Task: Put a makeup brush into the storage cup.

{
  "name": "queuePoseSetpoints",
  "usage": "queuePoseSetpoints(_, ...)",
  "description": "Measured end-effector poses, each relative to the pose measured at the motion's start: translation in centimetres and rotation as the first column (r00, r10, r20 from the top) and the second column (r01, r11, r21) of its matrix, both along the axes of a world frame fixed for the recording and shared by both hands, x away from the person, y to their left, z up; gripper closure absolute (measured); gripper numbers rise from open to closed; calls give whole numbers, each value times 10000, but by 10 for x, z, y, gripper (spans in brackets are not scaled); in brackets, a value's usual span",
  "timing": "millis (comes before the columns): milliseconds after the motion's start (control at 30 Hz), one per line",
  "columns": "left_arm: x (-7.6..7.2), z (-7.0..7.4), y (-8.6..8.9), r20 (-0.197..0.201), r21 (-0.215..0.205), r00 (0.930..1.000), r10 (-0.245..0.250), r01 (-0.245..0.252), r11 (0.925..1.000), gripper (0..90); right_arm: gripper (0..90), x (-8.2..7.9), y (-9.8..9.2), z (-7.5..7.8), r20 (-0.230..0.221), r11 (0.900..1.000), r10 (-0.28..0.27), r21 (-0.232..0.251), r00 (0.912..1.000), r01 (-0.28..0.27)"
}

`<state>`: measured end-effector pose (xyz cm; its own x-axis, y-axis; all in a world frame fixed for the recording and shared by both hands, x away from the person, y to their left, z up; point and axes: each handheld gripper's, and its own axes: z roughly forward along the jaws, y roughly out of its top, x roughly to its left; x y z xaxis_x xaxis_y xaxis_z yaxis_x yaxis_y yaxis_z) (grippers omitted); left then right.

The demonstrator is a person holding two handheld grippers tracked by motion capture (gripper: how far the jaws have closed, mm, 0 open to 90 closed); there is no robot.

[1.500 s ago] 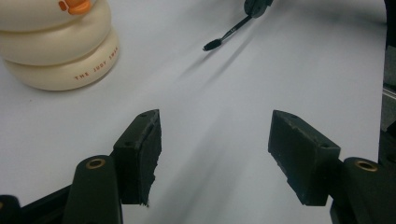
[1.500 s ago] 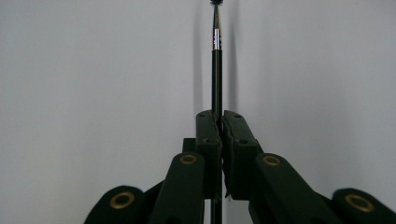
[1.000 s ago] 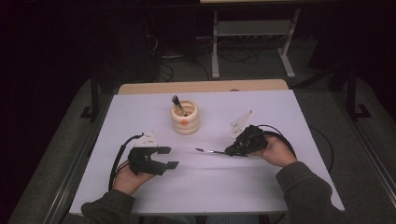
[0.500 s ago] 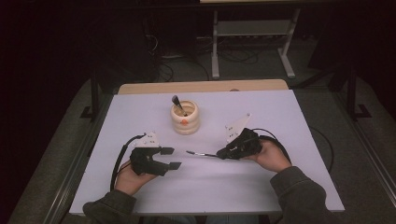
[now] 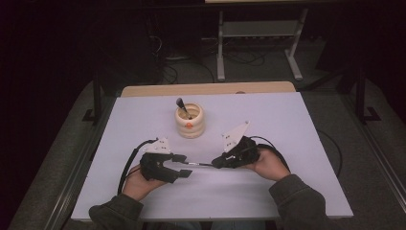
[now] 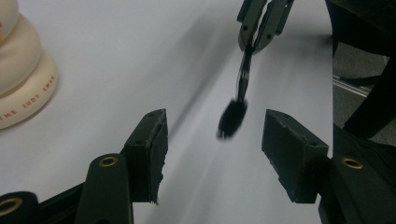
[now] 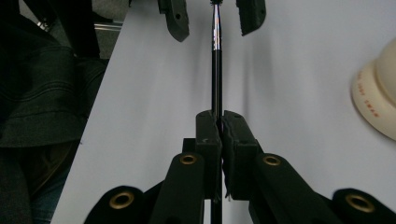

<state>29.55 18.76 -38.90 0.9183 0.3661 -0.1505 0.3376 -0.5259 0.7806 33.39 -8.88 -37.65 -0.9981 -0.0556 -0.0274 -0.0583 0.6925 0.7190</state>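
Observation:
My right gripper (image 5: 216, 164) (image 7: 219, 119) is shut on the black handle of a thin makeup brush (image 5: 198, 164) (image 7: 216, 56). It holds the brush level above the white table (image 5: 287, 124), pointing left. The brush's dark bristle head (image 6: 232, 119) hangs between the jaws of my left gripper (image 5: 181, 165) (image 6: 217, 122). Those jaws have just been closing but stand apart, and neither pad touches the bristles. In the left gripper view the right gripper (image 6: 254, 39) shows at the top, clamped on the brush stem. The right gripper view shows the left gripper (image 7: 212, 16) either side of the brush's far end.
A cream ribbed holder (image 5: 189, 120) (image 6: 23, 84) (image 7: 378, 93) stands at the table's middle rear with another dark brush (image 5: 182, 105) upright in it. Cables trail from both grippers. Dark floor and a metal stand (image 5: 258, 43) lie beyond the far edge.
The right gripper has carried the brush leftward, so its bristle end now sits between the left gripper's jaws. The left jaws have narrowed slightly. The left hand stays in place.

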Motion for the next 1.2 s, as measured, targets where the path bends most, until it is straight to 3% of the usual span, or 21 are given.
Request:
queuePoseSetpoints(133,-1,0,-2,69,-8,9998,-159,159,9999,417,850,-2,9,-3,9,9996,234,-151,9997,-234)
queuePoseSetpoints(300,-2,2,-2,35,-163,9995,-328,329,9993,443,850,-2,13,-3,24,9996,242,113,9997,-242)
queuePoseSetpoints(1033,-6,-1,-5,-50,148,9900,-1410,1411,9899,833,849,-9,31,-7,283,9961,866,-199,9958,-860)
queuePoseSetpoints(1200,-6,-1,-6,-50,360,9876,-1566,1567,9870,850,849,-10,34,-9,282,9947,984,-343,9947,-974)
